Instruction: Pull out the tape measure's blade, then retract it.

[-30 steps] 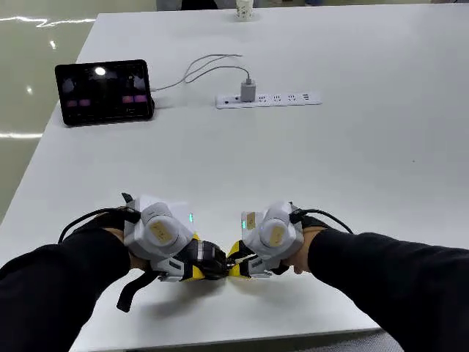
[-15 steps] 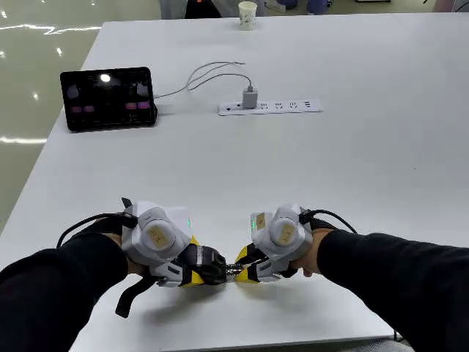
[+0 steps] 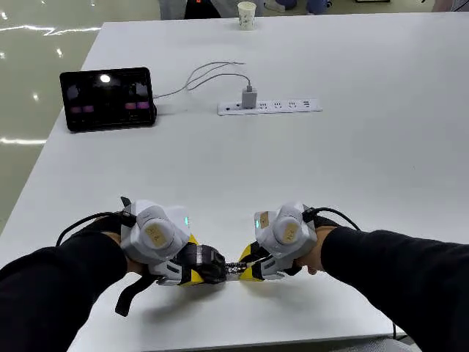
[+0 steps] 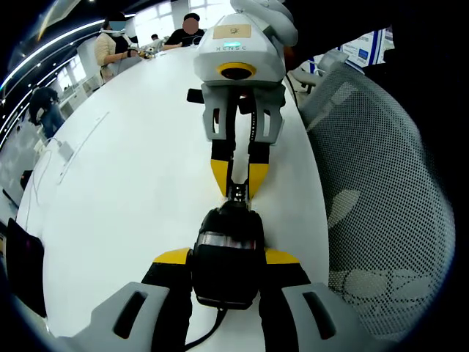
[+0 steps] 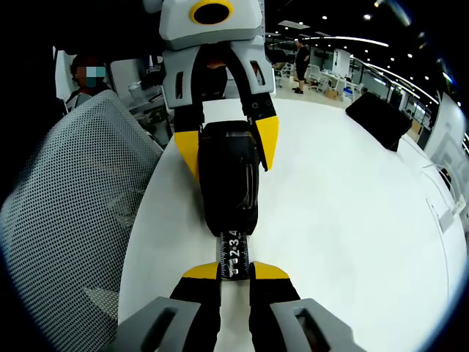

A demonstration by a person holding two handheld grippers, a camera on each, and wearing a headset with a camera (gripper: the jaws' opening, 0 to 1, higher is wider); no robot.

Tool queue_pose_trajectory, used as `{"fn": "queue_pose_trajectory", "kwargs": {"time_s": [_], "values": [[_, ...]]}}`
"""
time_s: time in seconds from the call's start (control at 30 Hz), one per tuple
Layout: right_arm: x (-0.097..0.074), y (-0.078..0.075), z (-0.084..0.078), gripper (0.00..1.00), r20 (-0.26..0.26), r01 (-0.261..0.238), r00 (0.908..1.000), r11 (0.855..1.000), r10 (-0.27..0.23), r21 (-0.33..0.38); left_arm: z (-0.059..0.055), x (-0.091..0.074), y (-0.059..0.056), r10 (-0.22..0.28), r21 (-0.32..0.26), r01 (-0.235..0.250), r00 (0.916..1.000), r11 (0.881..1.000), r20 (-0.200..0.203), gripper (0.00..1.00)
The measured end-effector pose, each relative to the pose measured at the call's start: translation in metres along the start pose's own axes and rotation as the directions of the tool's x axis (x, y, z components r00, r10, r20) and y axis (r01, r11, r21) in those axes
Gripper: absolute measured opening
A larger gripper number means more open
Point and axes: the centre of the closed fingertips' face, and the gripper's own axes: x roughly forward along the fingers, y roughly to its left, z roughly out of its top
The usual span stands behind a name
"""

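The black tape measure (image 3: pixel 204 264) is being held low at the near edge of the white table (image 3: pixel 308 169), between the two grippers, with its long axis running left to right. The left gripper (image 3: pixel 192 268) is clamping the case from both sides. A short piece of blade (image 5: pixel 234 255) is pointing toward the right gripper (image 3: pixel 246 270), whose jaws are pinching the blade's end. In the head view the blade is hard to make out, and the left gripper is covering part of the case.
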Motion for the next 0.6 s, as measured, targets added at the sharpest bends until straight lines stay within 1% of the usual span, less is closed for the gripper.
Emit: {"fn": "queue_pose_trajectory", "kwargs": {"time_s": [0.1, 0.6], "values": [[-0.001, 0.0, -0.001, 0.1, -0.004, 0.001, 1.0, 1.0, -0.001, -0.007, 0.0, 0.0, 0.0, 0.001, -0.002, -0.001, 1.0, 1.0, -0.001, 0.29], [-0.009, -0.001, -0.011, 0.11, -0.016, 0.001, 0.9999, 1.0, -0.001, 0.011, 0.0, 0.0, 0.0, 0.006, -0.006, -0.006, 1.0, 1.0, 0.002, 0.29]]}}
